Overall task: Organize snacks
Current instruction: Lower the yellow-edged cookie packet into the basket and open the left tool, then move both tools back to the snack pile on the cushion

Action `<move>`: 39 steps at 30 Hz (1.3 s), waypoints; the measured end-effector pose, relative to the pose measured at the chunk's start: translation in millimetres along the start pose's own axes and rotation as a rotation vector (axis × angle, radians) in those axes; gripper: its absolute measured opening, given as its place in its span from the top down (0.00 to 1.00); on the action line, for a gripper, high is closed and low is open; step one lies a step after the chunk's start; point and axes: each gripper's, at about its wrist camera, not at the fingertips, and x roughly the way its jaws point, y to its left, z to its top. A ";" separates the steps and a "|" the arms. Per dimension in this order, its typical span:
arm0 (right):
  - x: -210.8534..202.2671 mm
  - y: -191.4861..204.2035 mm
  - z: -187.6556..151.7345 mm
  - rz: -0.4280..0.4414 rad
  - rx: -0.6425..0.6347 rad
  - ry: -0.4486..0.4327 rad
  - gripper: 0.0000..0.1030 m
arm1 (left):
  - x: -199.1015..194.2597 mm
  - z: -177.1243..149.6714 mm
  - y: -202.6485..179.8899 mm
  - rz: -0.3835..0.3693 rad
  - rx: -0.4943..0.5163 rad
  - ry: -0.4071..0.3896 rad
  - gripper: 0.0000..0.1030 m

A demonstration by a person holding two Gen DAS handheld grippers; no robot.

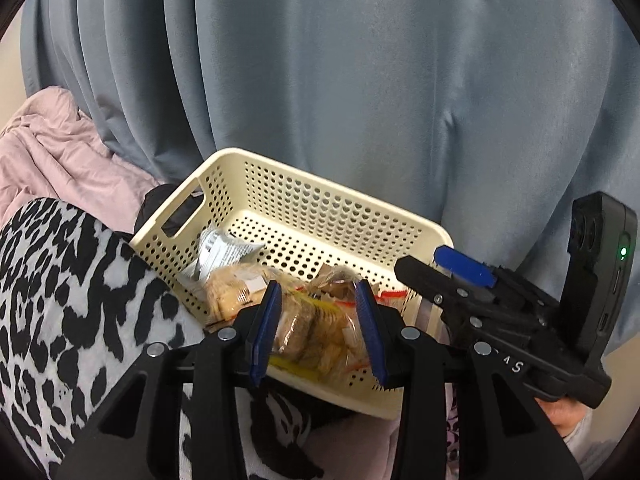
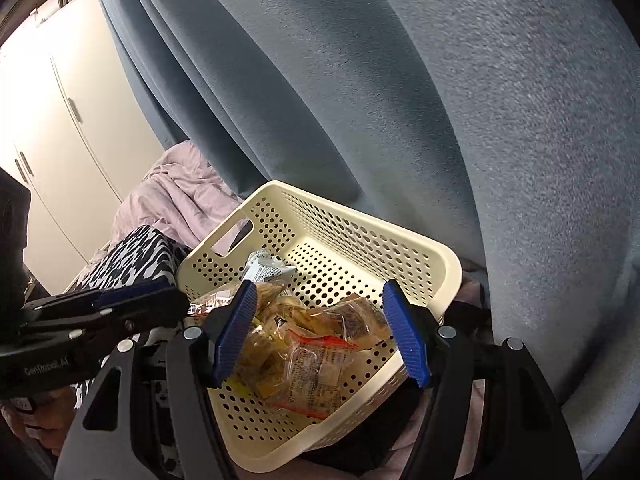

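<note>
A cream perforated plastic basket [image 1: 320,208] [image 2: 360,236] rests tilted on bedding. Several clear snack packets with biscuits [image 1: 316,332] [image 2: 304,352] lie in its near end, with a grey-white packet [image 1: 224,252] [image 2: 266,268] near the handle side. My left gripper [image 1: 318,328] hangs just above the biscuit packets with its blue pads apart and nothing between them. My right gripper [image 2: 324,332] is open and empty above the same packets. In the left wrist view the right gripper [image 1: 452,268] comes in from the right, over the basket's right rim; in the right wrist view the left gripper [image 2: 140,300] comes in from the left.
A blue-grey curtain [image 1: 360,80] hangs right behind the basket. A black-and-white patterned cushion [image 1: 68,300] lies to the left and pink bedding [image 1: 52,152] beyond it. White wardrobe doors [image 2: 60,120] stand far left.
</note>
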 end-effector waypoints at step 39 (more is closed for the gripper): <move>13.8 151.9 -31.8 0.244 -0.257 0.103 0.35 | -160.1 -55.4 130.4 0.385 -0.229 -0.172 0.23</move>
